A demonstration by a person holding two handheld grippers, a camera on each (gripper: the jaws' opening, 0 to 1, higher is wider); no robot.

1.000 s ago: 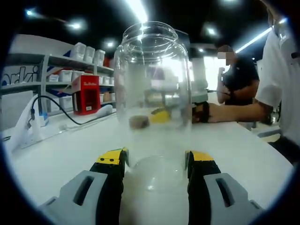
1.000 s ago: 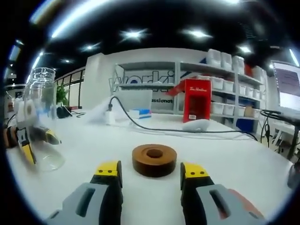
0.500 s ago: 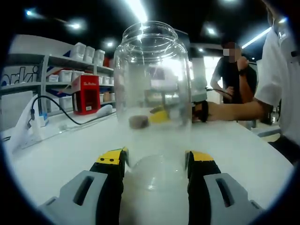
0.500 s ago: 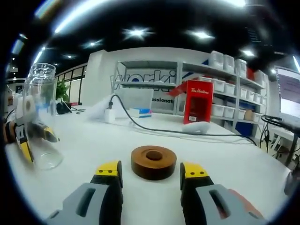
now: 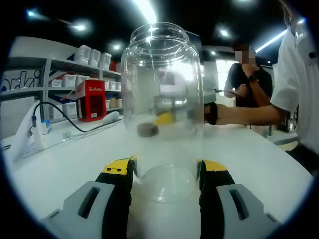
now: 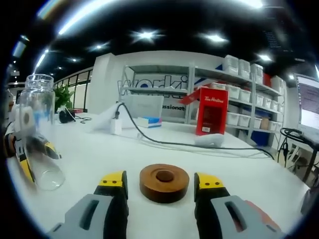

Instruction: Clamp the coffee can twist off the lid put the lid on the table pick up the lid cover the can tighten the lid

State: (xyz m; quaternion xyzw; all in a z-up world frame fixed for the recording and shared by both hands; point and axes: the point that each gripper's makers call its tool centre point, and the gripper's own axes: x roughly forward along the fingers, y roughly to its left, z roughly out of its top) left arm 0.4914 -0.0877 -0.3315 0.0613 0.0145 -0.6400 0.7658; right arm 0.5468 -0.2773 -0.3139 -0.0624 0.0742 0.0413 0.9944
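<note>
A clear glass coffee can [image 5: 163, 107] without its lid stands on the white table [image 5: 65, 169]. My left gripper [image 5: 165, 172] is shut on its base, one yellow-tipped jaw on each side. In the right gripper view the can [image 6: 36, 134] leans at the far left, held by the left gripper [image 6: 36, 155]. The brown round lid [image 6: 164, 182] lies flat on the table [image 6: 249, 179]. My right gripper [image 6: 162, 180] is open, its jaws on either side of the lid and just short of it. Through the glass I see the lid [image 5: 146, 130] and a yellow tip of the right gripper [image 5: 164, 118].
A red box [image 6: 212, 115], a black cable [image 6: 164, 142] and a white plug [image 6: 116, 124] lie at the table's back, below shelves of white bins [image 6: 239, 64]. A person's forearm [image 5: 249, 115] reaches in from the right, with another person [image 5: 246, 82] standing behind.
The right gripper has moved in on the lid, which now looks larger and sits between its jaws. The can stays clamped and leans a little more. The person behind has shifted.
</note>
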